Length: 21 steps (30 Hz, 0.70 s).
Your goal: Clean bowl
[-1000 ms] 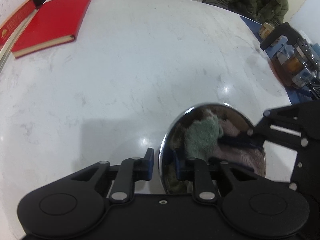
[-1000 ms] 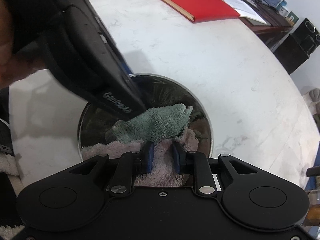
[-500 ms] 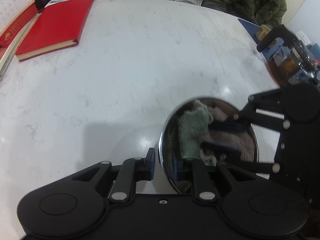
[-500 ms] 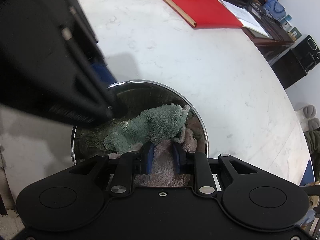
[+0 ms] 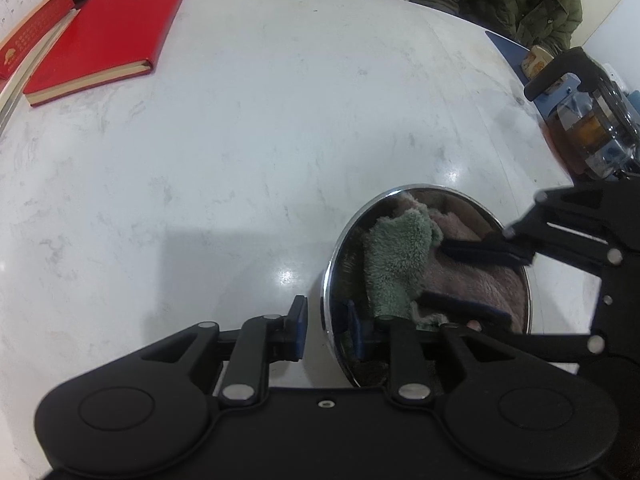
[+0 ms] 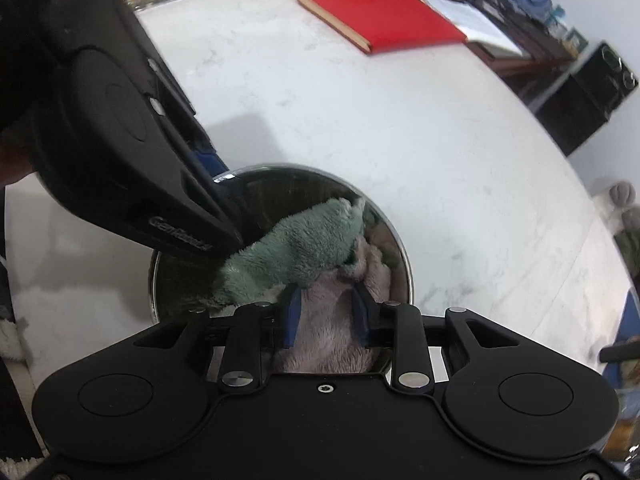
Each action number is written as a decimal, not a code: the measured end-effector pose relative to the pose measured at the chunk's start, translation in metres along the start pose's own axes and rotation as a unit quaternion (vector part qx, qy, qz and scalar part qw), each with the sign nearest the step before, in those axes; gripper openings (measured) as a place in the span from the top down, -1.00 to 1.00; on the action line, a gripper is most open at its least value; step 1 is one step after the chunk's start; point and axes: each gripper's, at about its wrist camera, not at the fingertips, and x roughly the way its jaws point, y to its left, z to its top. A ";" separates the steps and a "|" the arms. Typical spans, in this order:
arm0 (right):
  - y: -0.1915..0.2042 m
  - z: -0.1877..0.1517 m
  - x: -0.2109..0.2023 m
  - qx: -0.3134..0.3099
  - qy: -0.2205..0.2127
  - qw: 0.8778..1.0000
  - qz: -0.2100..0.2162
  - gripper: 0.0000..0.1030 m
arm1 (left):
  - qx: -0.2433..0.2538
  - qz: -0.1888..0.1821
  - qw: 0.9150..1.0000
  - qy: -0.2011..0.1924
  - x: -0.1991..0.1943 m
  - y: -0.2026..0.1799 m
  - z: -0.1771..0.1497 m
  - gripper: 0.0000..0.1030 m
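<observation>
Jaws on both tools are opening: your left hand-held gripper [image 5: 323, 326] now straddles the bowl [image 5: 332, 264] rim without pinching, and your right hand-held gripper [image 6: 326, 312] has loosened off the cloth [image 6: 296, 252] lying inside, suggesting wiping is ending.

Shiny bowl [image 5: 334, 256] on a white table [image 5: 240, 140]

The left gripper [image 5: 324, 322] is opening around the bowl's near rim. A green cloth [image 5: 396, 264] lies inside. The right gripper [image 5: 476, 280] reaches in. A red book [image 5: 104, 36] sits far left.
</observation>
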 end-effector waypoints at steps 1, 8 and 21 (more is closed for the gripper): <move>0.000 -0.002 -0.002 0.003 0.004 1.000 0.007 0.47 | -0.001 -0.001 1.000 -0.001 0.000 0.000 0.000 0.58; 0.009 0.006 0.006 -0.018 0.001 1.000 0.013 0.47 | 0.005 -0.001 1.000 0.001 0.000 -0.001 -0.002 0.58; 0.006 0.011 0.016 -0.030 0.004 1.000 -0.006 0.47 | 0.005 -0.007 1.000 0.003 0.001 -0.001 -0.005 0.58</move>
